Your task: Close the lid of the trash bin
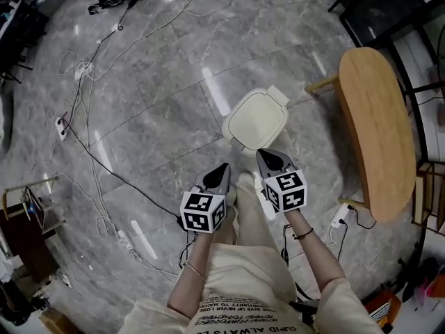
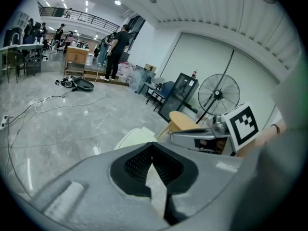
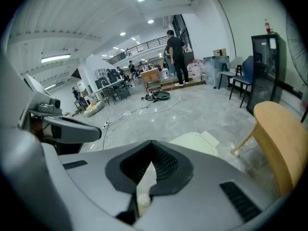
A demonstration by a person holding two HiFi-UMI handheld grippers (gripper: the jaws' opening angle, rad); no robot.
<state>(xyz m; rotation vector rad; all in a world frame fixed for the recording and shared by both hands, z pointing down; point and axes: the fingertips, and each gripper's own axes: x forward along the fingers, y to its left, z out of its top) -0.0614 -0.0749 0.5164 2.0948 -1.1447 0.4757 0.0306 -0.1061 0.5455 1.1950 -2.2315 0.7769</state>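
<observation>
In the head view the trash bin (image 1: 256, 120) shows only its lid (image 1: 257, 117) from above. The body is hidden beneath it, and the tip of the right hand-held gripper (image 1: 264, 154) just overlaps its lower edge. The person's torso (image 1: 243, 284) is cut off by the bottom edge.

In the left gripper view the left hand-held gripper (image 2: 152, 146) hides all but a pale sliver of the bin at centre. A blurred grey mass (image 2: 284, 177) fills the right edge; what it is cannot be told.

In the right gripper view the desk (image 3: 281, 138) is cut by the right edge. The distant people (image 3: 130, 65) at centre left are too small to make out.
</observation>
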